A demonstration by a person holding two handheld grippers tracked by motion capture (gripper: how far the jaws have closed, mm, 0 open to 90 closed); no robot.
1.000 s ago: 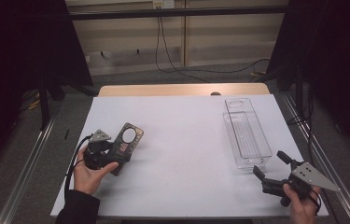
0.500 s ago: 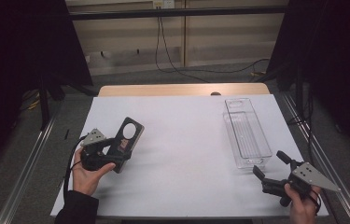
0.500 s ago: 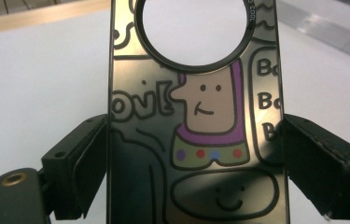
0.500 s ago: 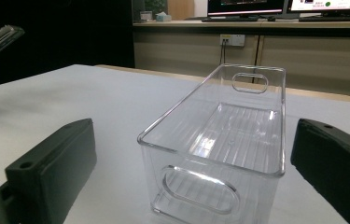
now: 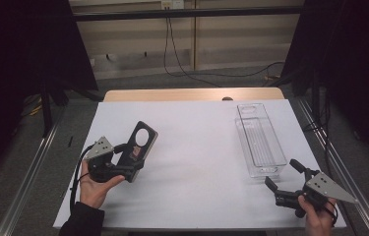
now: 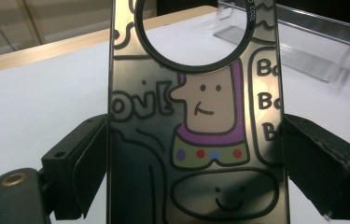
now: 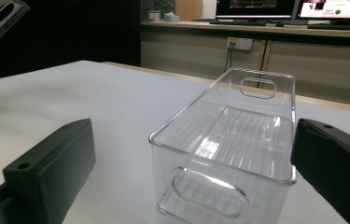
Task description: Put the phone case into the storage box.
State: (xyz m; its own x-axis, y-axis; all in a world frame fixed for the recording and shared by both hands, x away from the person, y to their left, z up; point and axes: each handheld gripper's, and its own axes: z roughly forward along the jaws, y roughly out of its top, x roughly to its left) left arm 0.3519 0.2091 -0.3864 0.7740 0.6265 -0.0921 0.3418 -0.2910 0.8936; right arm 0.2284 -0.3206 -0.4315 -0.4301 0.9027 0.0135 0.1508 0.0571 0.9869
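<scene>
L gripper point(image 5: 129, 158), lower left of the high view, is clamping a flat dark door-hanger card point(image 5: 140, 143) by its two long edges. In the left gripper view the card point(image 6: 196, 121) is standing upright between the black jaws, both pads pressing its sides. It's a thin, glossy, metallic-looking sheet w/ a big round hole near the top, printed w/ cartoon figures: a purple-outlined face, coloured dots, a smiley below, bubble letters at the sides. In the high view the card is tilting up off the table, hole end pointing toward upper right.

R gripper point(image 5: 284, 180), lower right of the high view, is sitting w/ jaws apart, nothing between them. Its matte black pads are showing at the bottom corners of the right gripper view, w/ a clear plastic bin point(image 7: 238, 154) just ahead of the gap, not touching.

The bin point(image 5: 260, 139) is a long rectangular tub, see-through, w/ rounded corners, a ribbed floor, and an oval handle cut-out in each short end. It's lying right of centre in the high view, long side running toward the top of the frame, near end just beside the R gripper.

The table point(image 5: 201, 147) is carrying a smooth white matte cover; a wooden strip is showing along its far edge. Wide open white surface is lying between card and bin, centre of frame. Metal rails are running down both the L and R table edges.
</scene>
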